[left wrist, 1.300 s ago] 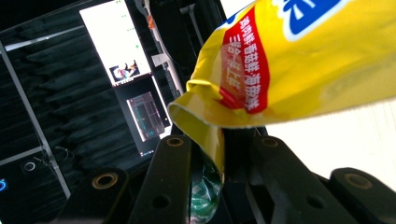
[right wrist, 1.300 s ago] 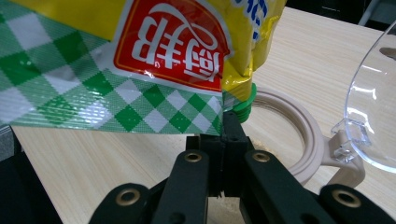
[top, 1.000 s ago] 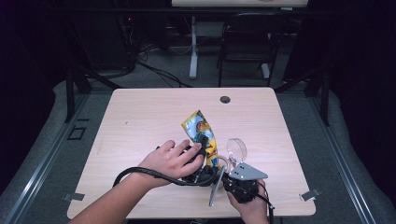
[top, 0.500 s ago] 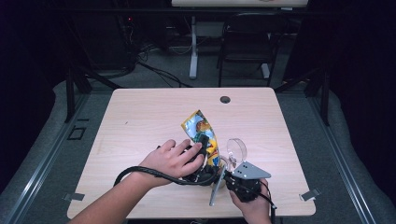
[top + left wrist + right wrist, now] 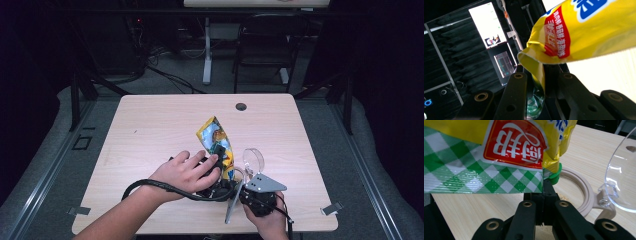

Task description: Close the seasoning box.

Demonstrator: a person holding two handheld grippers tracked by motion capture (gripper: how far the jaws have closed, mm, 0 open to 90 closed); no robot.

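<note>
- Your left tongs (image 5: 218,161) grip the yellow snack bag (image 5: 216,142) low on its side; in the left gripper view the bag's pinched edge (image 5: 537,75) runs down between the two black jaws, which sit narrow around it.
- Above those jaws the bag (image 5: 584,32) bulges up and to the right, tilted, with red and blue print on its face.
- Your right tongs (image 5: 544,202) are pressed fully together on the bag's green-checked bottom seam (image 5: 506,181), which lies straight across just above the jaw tips.
- A green cap (image 5: 555,176) touches the seam just right of the right tongs' tips.
- Beyond and to the right of the right tongs, a beige ring (image 5: 580,192) lies flat on the table (image 5: 474,205), with a clear domed lid (image 5: 624,182) hinged up beside it.
- From above, your right tongs (image 5: 241,186) sit just right of the left ones, both at the bag's lower end, the bag leaning up and away from you.
</note>
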